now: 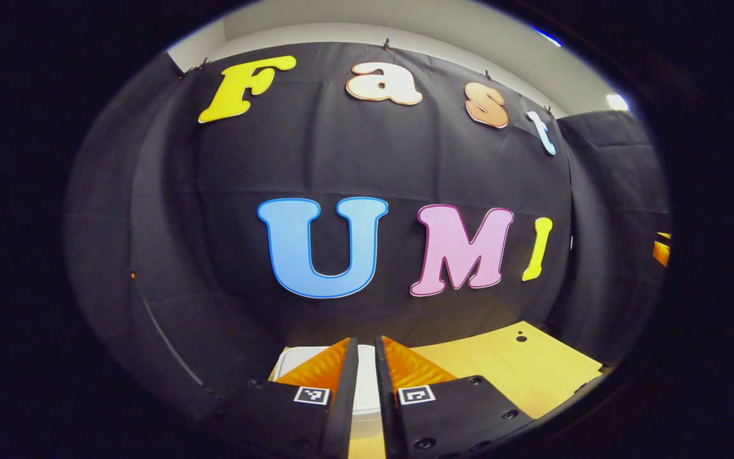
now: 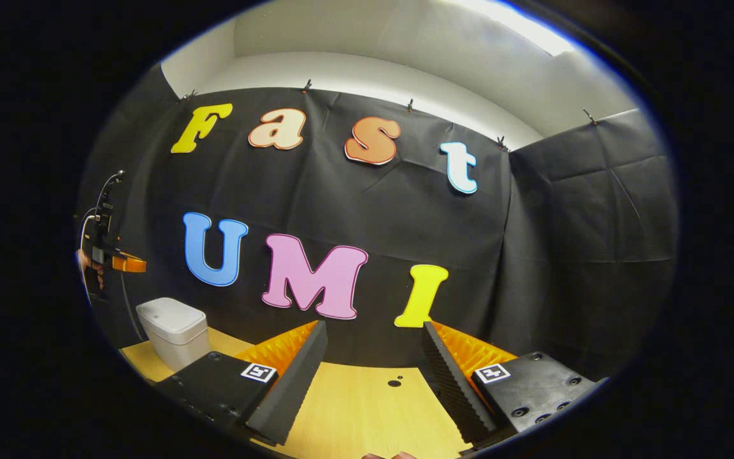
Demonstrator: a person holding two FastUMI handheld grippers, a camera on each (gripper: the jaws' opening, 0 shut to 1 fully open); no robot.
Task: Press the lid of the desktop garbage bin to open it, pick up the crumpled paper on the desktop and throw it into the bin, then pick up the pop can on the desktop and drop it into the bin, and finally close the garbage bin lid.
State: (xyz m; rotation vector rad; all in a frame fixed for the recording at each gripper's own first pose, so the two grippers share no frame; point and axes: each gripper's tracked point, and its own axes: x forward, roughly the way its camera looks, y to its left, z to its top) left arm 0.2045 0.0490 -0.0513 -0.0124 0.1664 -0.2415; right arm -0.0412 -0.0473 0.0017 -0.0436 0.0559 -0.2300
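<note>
1. Bin (image 2: 172, 331): white, boxy, lid down. In the right gripper view it stands at the far left of the table (image 2: 367, 414), close to the black cloth wall (image 2: 532, 255).
2. Same bin in the left gripper view (image 1: 297, 358): a white rounded top shows just past the fingers, low in the picture and partly hidden behind them.
3. Left gripper (image 1: 367, 347): jaws drawn nearly together, a thin gap between them, nothing held. It sits above the bin, pointing at the wall. Contact with the lid cannot be judged.
4. Left gripper as seen from the right gripper view (image 2: 126, 263): at the far left edge, up in the air over the bin, held by a hand (image 2: 90, 271). Cables run up from it.
5. Right gripper (image 2: 373, 331): jaws spread wide, nothing between them. It is held over bare table, well apart from the bin.
6. Table: light wood, with a small dark hole (image 2: 395, 383) ahead of the right gripper. The same surface shows to the right of the left gripper's fingers (image 1: 507, 370).
7. Something pale shows at the bottom edge of the right gripper view, too little to identify.
</note>
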